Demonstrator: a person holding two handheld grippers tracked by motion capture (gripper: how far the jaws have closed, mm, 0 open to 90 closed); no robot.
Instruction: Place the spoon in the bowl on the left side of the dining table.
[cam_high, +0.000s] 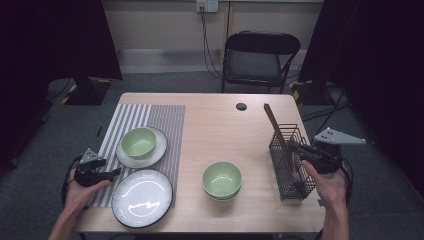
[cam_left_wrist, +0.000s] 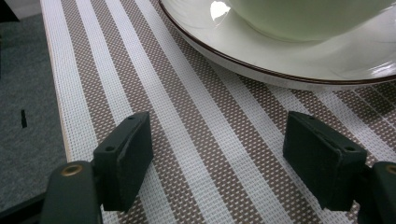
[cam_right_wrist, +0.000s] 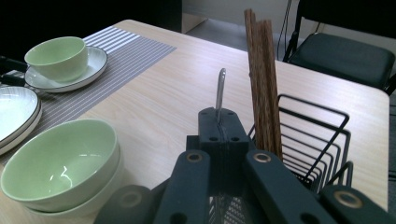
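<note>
My right gripper (cam_high: 296, 148) hangs over the black wire basket (cam_high: 291, 162) at the table's right. In the right gripper view its jaws (cam_right_wrist: 219, 116) are shut on the thin handle of a metal utensil (cam_right_wrist: 220, 88), which stands upright above the pads. Brown chopsticks (cam_right_wrist: 261, 70) lean in the basket (cam_right_wrist: 322, 135) just beside it. My left gripper (cam_high: 114, 173) rests low at the left edge. Its jaws (cam_left_wrist: 218, 154) stand open over the striped placemat (cam_left_wrist: 187, 116) with nothing between them, short of a white plate (cam_left_wrist: 289, 63) that carries a green bowl (cam_left_wrist: 303, 16).
Two stacked green bowls (cam_high: 222, 179) sit at front centre. A large white plate (cam_high: 142, 197) lies at the front left, partly on the placemat (cam_high: 150, 117). A small black disc (cam_high: 241, 106) lies near the far edge, and a black chair (cam_high: 257, 55) stands behind the table.
</note>
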